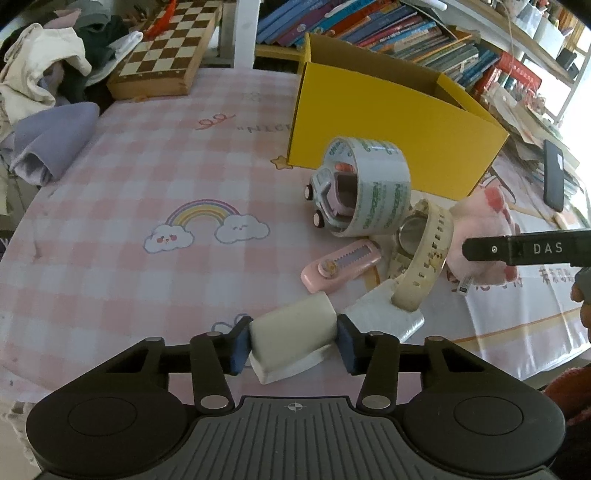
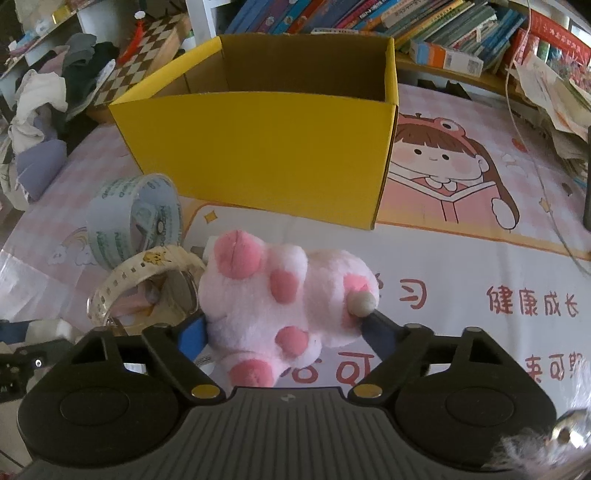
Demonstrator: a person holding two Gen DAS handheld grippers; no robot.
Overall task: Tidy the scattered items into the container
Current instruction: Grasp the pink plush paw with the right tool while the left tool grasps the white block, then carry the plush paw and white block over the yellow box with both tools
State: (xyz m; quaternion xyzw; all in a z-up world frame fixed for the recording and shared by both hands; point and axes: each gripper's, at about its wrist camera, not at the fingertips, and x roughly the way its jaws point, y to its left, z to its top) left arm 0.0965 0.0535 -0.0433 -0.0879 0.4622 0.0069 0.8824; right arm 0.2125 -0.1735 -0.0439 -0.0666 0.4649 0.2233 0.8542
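The open yellow cardboard box [image 1: 402, 125] stands on the table, also seen in the right wrist view [image 2: 266, 151]. My left gripper [image 1: 291, 341] is shut on a pale white block [image 1: 295, 332] just above the cloth. My right gripper [image 2: 284, 328] is closed around a pink plush toy [image 2: 280, 295], which also shows in the left wrist view [image 1: 480, 236]. A tape roll [image 1: 373, 184] leans over a small toy car [image 1: 325, 199]. A cream watch [image 1: 424, 251] and a pink flat case [image 1: 340, 266] lie beside them. The tape roll [image 2: 136, 218] and the watch [image 2: 147, 273] sit left of the plush.
A white packet [image 1: 384, 314] lies under the watch strap. A chessboard [image 1: 166, 55], a clothes pile [image 1: 48, 74] and a lilac cloth [image 1: 51, 140] sit at the far left. Book stacks [image 2: 406, 22] stand behind the box. A black phone [image 1: 553, 177] lies at the right.
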